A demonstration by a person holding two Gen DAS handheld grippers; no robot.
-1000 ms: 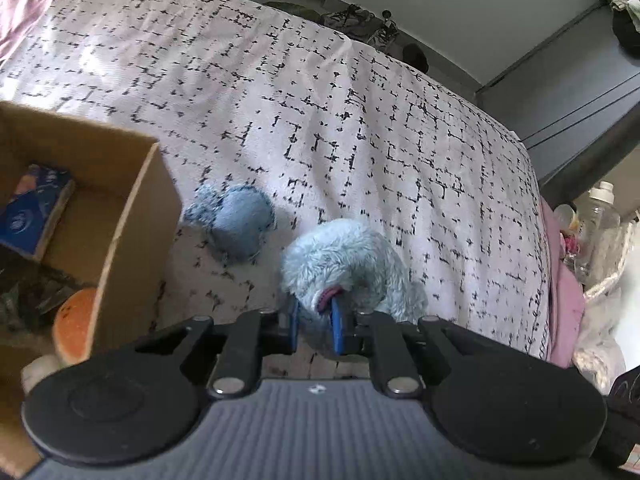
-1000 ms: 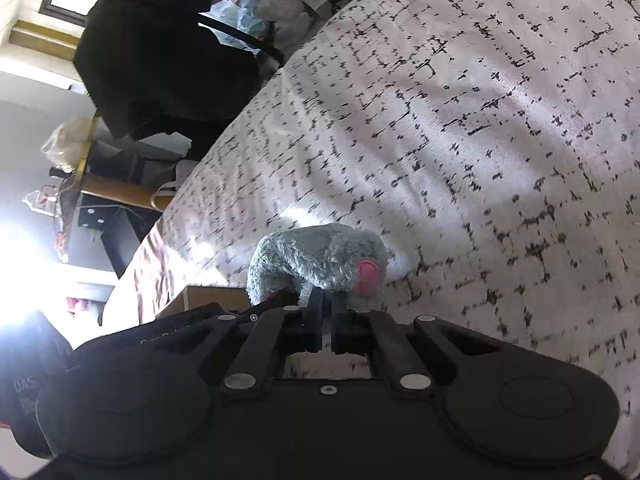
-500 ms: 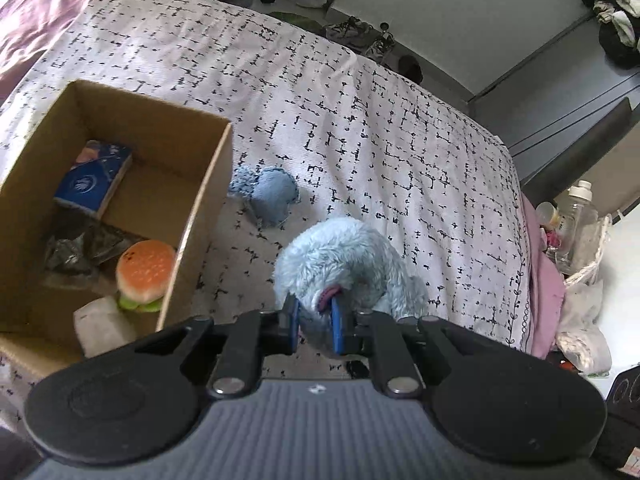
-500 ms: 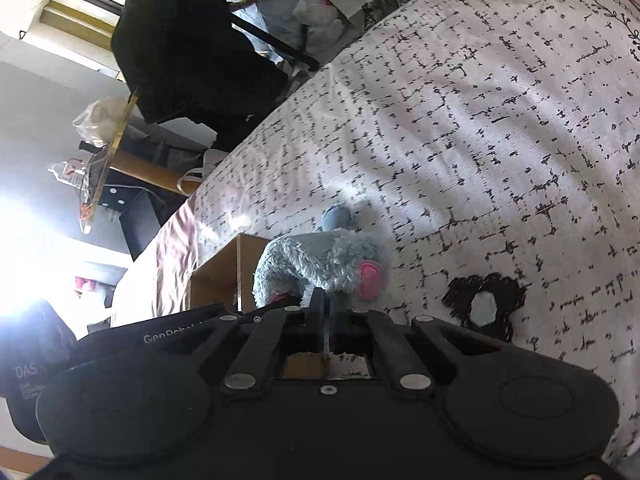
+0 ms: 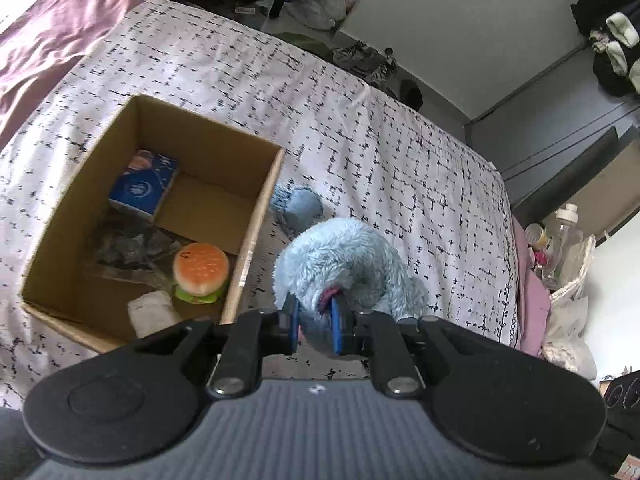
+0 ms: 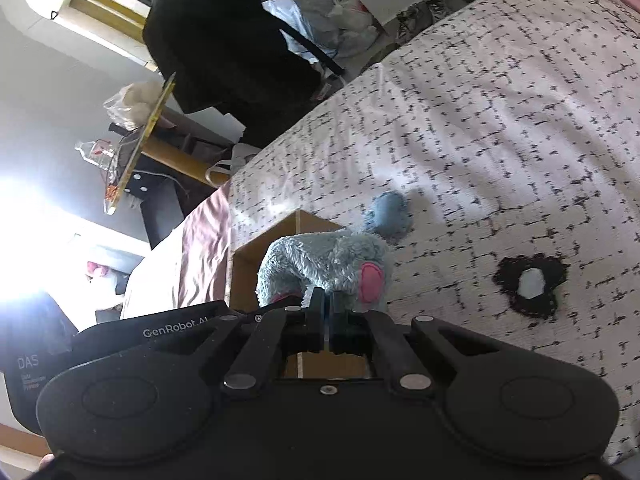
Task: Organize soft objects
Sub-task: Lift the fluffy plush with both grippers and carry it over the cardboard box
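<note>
plush toy (image 5: 344,256): fluffy grey-blue, pink ear | held above bed, just right of cardboard box (image 5: 256,216) | left gripper (image 5: 314,322) clamps it | right gripper (image 6: 327,307) pinches its fur

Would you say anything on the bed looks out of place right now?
Yes. A small blue plush piece lies loose on the bedspread just outside the cardboard box, and a black frilly item with a pale centre lies alone farther off. Both grippers hold the fluffy blue toy.
</note>
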